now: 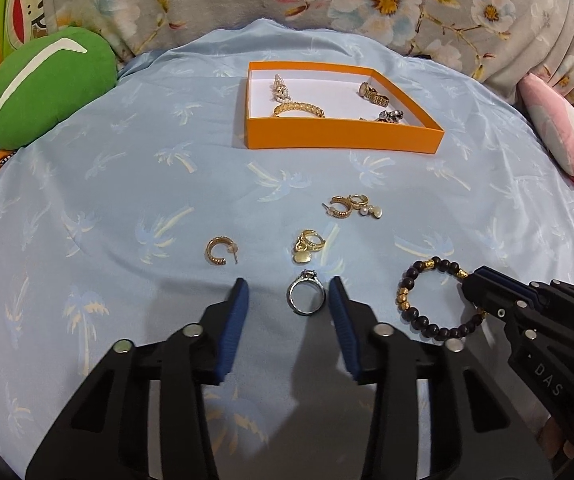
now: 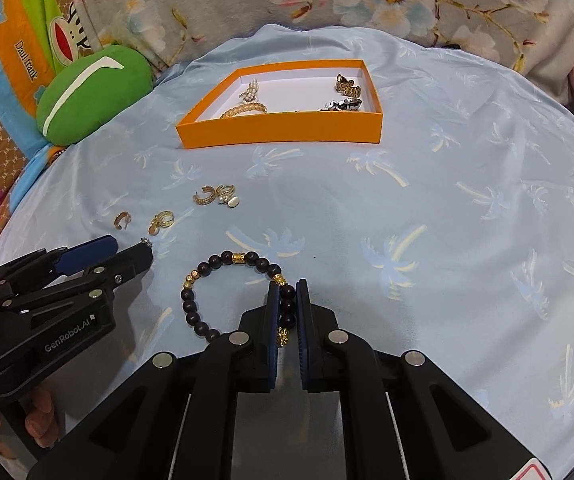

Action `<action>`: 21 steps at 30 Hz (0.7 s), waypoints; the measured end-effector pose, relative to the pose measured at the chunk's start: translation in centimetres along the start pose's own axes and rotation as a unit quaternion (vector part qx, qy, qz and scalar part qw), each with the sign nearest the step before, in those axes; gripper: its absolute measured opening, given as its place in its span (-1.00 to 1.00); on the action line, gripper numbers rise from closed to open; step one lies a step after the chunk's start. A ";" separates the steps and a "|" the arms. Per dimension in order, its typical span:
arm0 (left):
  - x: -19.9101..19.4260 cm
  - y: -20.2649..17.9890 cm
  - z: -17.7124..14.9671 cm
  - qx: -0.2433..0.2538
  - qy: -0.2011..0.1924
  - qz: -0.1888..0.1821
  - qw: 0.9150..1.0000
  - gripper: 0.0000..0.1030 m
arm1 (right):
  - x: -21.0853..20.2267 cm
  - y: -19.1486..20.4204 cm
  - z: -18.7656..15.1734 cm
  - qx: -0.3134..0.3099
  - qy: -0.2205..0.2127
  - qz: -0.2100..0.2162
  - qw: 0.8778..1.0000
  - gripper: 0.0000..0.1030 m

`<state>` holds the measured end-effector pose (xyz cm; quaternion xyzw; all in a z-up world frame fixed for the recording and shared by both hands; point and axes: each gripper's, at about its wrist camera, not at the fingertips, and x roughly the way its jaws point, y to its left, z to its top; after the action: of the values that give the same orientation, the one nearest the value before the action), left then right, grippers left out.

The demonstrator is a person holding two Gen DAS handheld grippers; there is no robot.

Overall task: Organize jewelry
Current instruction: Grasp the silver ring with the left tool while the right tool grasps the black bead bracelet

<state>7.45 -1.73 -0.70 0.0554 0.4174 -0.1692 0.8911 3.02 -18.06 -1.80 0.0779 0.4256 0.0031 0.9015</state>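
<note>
The left hand-held gripper (image 1: pixel 289 294) is spread wide over the light blue palm-print bedsheet (image 1: pixel 127 184), and a silver ring with a small stone setting (image 1: pixel 305 293) lies flat between its blue-padded fingers (image 1: pixel 236 312), closer to the right-hand one and touching neither. Just ahead of its fingertips lies a gold hoop earring with a heart charm (image 1: pixel 307 245), and a gold ribbed C-shaped earring (image 1: pixel 220 251) lies ahead and to its left. Farther ahead, a second gold C-shaped earring and a gold hoop with a pearl and heart drop (image 1: pixel 357 206) sit touching each other.

The right hand-held gripper (image 2: pixel 287 300) is nearly closed, pinching one side of a dark wooden bead bracelet with gold spacer beads (image 2: pixel 223 280); the rest of the loop lies on the sheet to its left.

Well ahead of both stands a shallow orange cardboard box with a white inside (image 1: pixel 343 134), holding a gold chain bangle (image 1: pixel 298 109), a pearl-studded gold piece (image 1: pixel 281 89), a gold link-band piece (image 1: pixel 374 94) and a silver item (image 1: pixel 391 115). A green plush cushion (image 1: pixel 43 88) rests far left.
</note>
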 end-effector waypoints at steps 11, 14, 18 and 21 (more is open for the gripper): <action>-0.2 0.4 0.1 -0.014 -0.004 -0.018 1.000 -0.93 | -0.1 -0.4 -0.1 0.010 -0.004 0.011 1.000 -0.86; -0.4 0.4 0.1 -0.013 -0.006 -0.023 1.000 -0.93 | -0.1 -0.5 0.0 0.011 -0.003 0.013 1.000 -0.86; -1.1 -0.2 -0.1 0.000 -0.023 -0.026 0.999 -0.85 | -0.1 -0.6 -0.1 0.014 -0.002 0.015 1.000 -0.86; -0.8 -0.7 -0.1 0.011 -0.016 -0.023 1.000 -0.47 | -0.1 -0.6 -0.1 0.014 -0.002 0.015 1.000 -0.86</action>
<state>6.64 -2.14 -0.10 0.0526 0.4023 -0.1950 0.8930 2.87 -18.63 -1.88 0.0968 0.4227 0.0108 0.9010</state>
